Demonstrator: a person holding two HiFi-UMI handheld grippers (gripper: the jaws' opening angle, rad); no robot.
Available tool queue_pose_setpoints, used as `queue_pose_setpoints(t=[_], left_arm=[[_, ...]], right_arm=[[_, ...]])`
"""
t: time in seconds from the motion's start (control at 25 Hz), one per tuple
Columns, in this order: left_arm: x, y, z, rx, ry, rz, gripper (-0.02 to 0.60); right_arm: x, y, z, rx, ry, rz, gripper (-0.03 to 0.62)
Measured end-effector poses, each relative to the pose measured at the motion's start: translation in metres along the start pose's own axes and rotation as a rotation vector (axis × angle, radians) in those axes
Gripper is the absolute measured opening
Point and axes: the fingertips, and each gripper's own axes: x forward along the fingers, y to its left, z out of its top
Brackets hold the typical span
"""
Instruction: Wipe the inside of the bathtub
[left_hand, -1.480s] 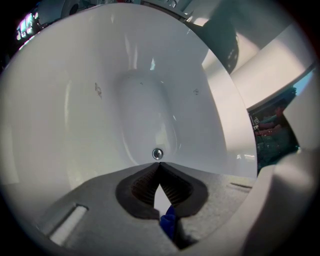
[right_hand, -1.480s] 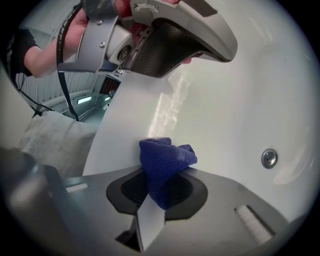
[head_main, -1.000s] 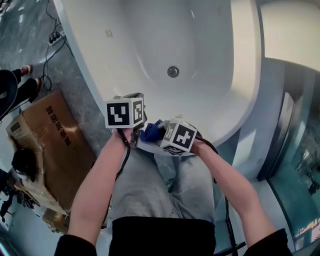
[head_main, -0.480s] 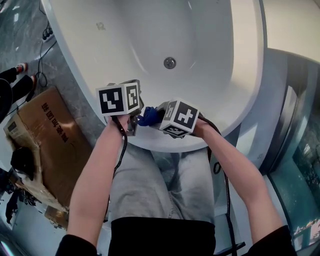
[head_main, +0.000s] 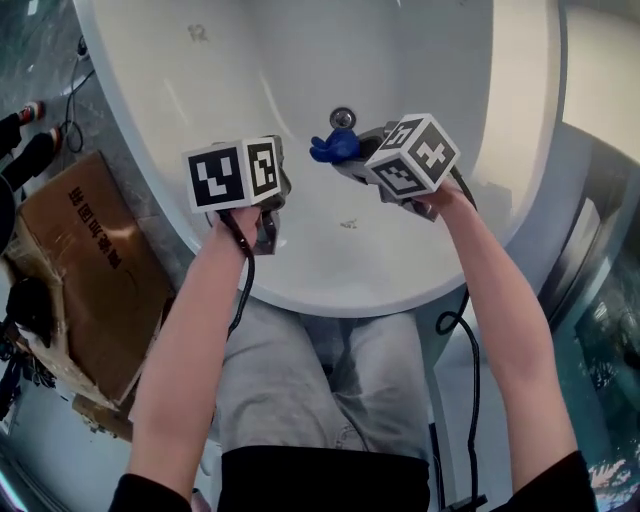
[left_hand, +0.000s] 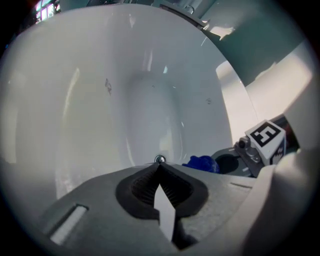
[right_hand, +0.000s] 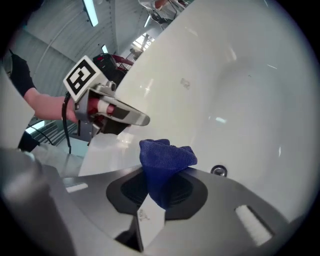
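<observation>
My right gripper (head_main: 352, 160) is clamped on a blue cloth (right_hand: 165, 159). Only the lower fold is pinched between the jaws, and the bunched top stands out past the tips, so I judge that the soft part rather than the hard jaw would meet the surface. I hold it out over the inside of the bathtub (head_main: 522, 120), with the cloth close to the drain (head_main: 342, 117). I cannot tell whether it touches the white floor; it looks to hang just above. My left gripper (left_hand: 159, 169) has its jaws together on nothing. It sits over the near sloping wall, beside the right one but apart from it, probably kept there so it stays out of the cloth's path. I stand at the tub's near end, which lets my right arm reach the basin. Pressing the cloth down seems the next need.
</observation>
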Motion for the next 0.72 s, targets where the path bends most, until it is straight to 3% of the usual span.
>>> queue_pose_setpoints(t=[0.28, 0.72], left_arm=[[0.069, 0.010, -0.017, -0.042, 0.036, -0.020, 0.003], [0.162, 0.018, -0.062, -0.135, 0.108, -0.063, 0.003]], right_arm=[[0.038, -0.096, -0.019, 0.001, 0.130, -0.101, 0.067], [0.103, -0.161, -0.096, 0.018, 0.303, -0.157, 0.067]])
